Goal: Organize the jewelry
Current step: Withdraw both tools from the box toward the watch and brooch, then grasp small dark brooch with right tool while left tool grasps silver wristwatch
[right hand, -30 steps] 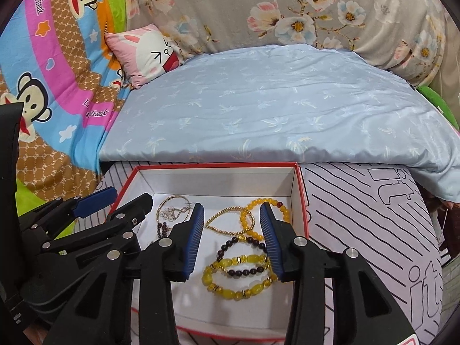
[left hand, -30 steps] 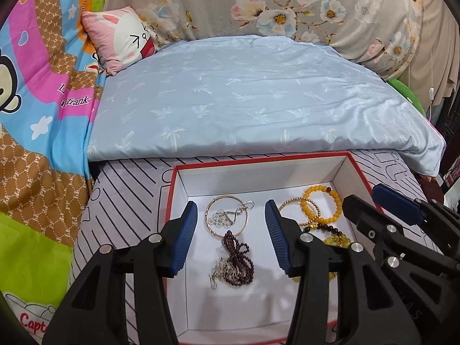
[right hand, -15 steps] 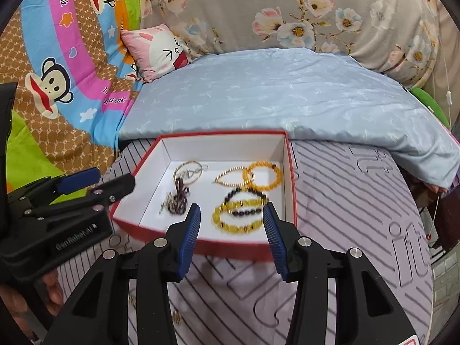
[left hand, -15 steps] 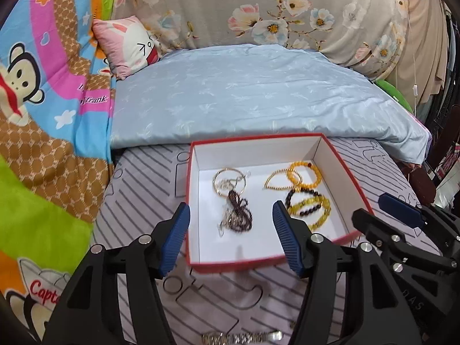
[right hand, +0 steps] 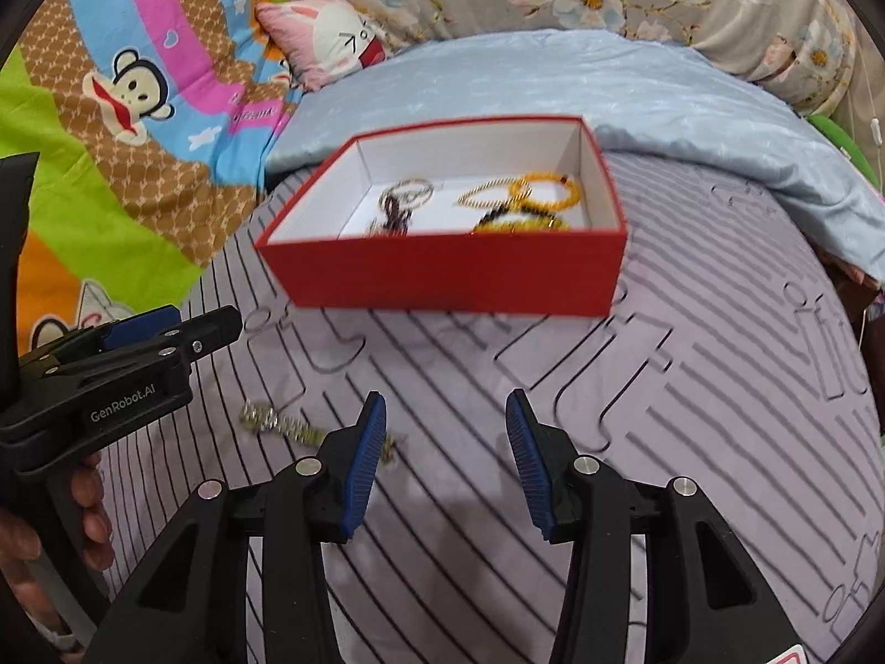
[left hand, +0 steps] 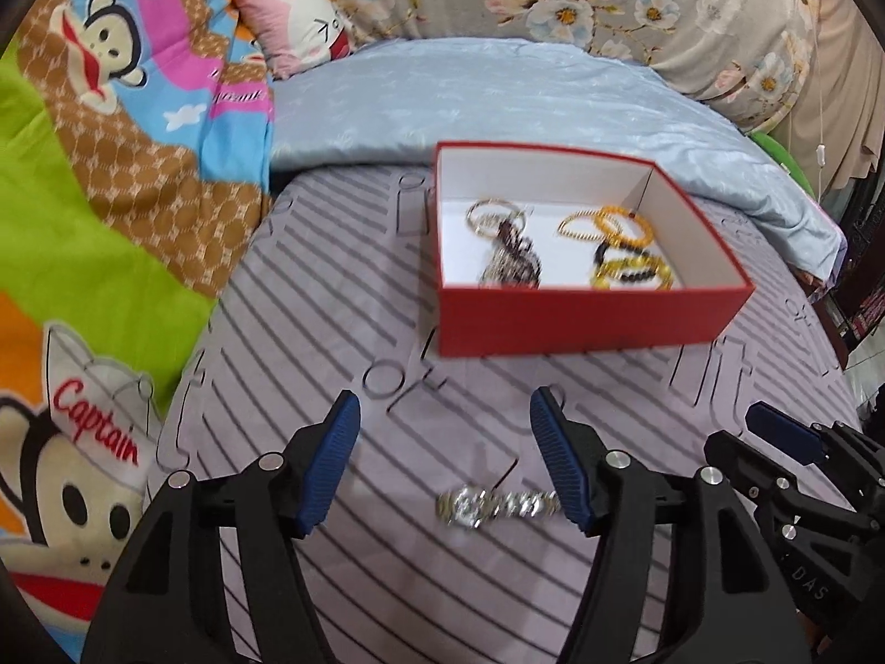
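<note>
Both claws have drawn back from the box (left hand: 586,315), which a second ago lay right under them and now sits farther up the bed; the left claw (left hand: 445,462) has just been opening its jaws, with nothing pressed between them. One silver watch (left hand: 495,504), a link band of shiny metal, lies flat on the sheet (left hand: 332,332) outside the box, its right end just beside the left claw's right pad. The right claw (right hand: 445,465) hangs with its jaws apart and empty over bare sheet, to the right of the watch. The one box is red card outside, white inside, rectangular and lidless; in it lie a thin gold ring-shaped bangle (left hand: 487,216), a dark bead strand (left hand: 511,263) and a cluster of yellow bead bracelets (left hand: 625,249), blurred so the count is unclear. The sheet is lilac with dark stripes. Beyond the box lies a pale blue quilt (left hand: 498,94), and beside it one pink pillow (left hand: 298,22) and a cartoon monkey blanket (left hand: 110,127). Only the right view shows a hand (right hand: 55,531) gripping the left claw's handle; the left view shows more of the box floor.
</note>
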`<state>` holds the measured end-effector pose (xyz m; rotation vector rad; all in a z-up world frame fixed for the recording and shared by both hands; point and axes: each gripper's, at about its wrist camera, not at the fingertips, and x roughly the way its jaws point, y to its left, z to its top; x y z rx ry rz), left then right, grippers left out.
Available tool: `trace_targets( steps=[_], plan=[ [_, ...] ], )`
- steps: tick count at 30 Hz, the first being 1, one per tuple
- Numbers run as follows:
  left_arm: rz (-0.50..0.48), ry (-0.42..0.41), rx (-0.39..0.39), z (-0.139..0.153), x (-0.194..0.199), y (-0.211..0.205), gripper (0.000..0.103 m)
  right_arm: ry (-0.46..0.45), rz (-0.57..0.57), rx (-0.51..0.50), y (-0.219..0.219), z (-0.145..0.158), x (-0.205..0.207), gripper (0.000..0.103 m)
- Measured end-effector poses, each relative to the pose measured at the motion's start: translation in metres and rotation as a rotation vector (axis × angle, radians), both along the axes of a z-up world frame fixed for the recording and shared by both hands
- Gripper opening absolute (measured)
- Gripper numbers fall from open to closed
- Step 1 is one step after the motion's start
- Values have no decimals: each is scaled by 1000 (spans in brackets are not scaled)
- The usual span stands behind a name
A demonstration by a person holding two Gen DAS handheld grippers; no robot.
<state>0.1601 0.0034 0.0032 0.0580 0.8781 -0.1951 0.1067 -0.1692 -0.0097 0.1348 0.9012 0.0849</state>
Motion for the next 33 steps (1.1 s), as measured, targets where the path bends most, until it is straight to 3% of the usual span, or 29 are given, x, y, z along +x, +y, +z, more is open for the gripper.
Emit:
trace_targets(
  steps=[8, 18, 22, 33],
  plan=[
    [25, 80, -14, -32, -17, 13, 62, 33, 18, -11, 17, -19, 2, 38],
    [29, 106, -39, -39, -22, 20, 62, 70, 47, -4, 30, -35, 11, 25],
    [25, 111, -45, -40, -22, 20, 62, 77, 50, -12, 33, -38, 13, 12],
    [9, 133, -58, -46, -21, 12, 62, 70, 29, -6, 25, -35, 9, 10]
  ],
)
